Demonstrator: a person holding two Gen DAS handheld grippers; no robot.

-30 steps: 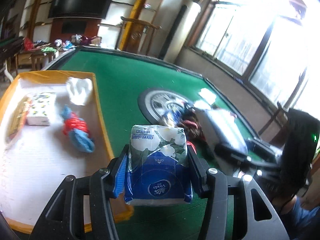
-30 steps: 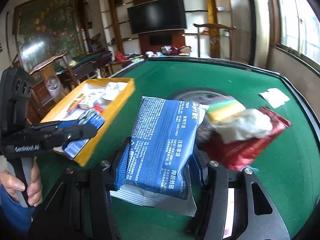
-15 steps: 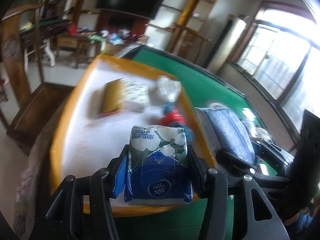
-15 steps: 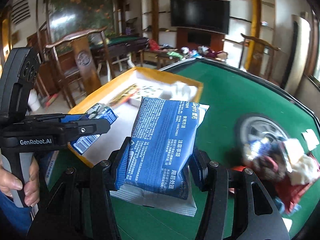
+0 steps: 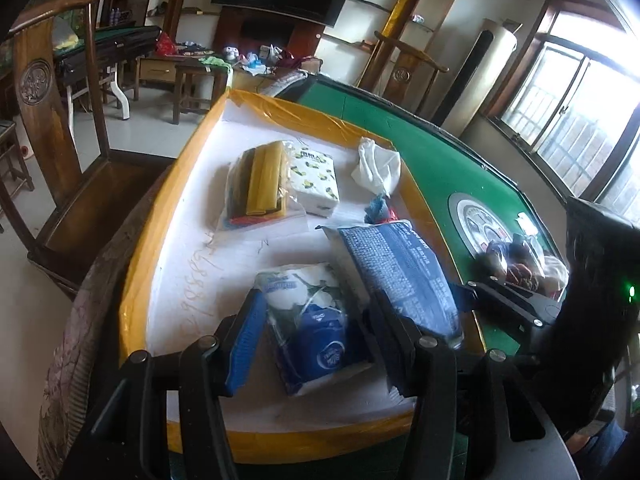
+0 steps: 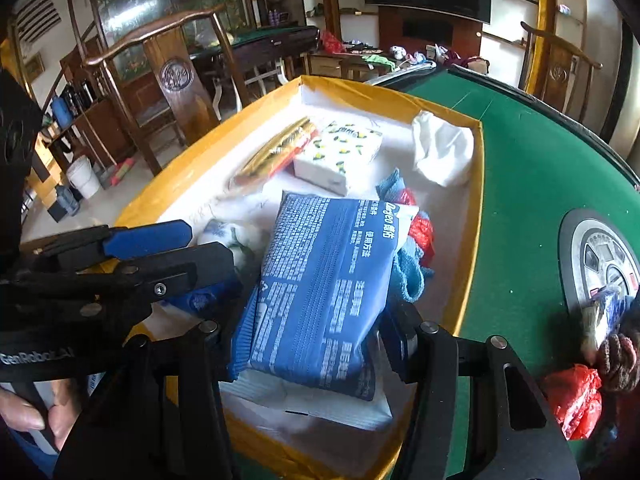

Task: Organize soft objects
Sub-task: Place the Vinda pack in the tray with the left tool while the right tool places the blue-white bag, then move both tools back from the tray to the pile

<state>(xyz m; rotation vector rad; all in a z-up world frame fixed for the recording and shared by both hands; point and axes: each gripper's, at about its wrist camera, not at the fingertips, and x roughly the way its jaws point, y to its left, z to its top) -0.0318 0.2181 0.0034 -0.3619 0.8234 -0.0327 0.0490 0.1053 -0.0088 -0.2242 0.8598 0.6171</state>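
Left wrist view: left gripper (image 5: 312,332) jaws have just been opening, tissue pack (image 5: 316,320) loose between them over the tray (image 5: 132,280); at three o'clock, right gripper (image 6: 316,344) likewise easing off the blue wipes packet (image 6: 324,288), dropping both inside.

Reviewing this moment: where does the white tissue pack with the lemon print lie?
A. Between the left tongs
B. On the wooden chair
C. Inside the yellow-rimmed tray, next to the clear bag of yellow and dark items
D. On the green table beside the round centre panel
C. The lemon-print tissue pack lies on the white floor of the yellow-rimmed tray, right beside the clear bag of yellow and dark items.
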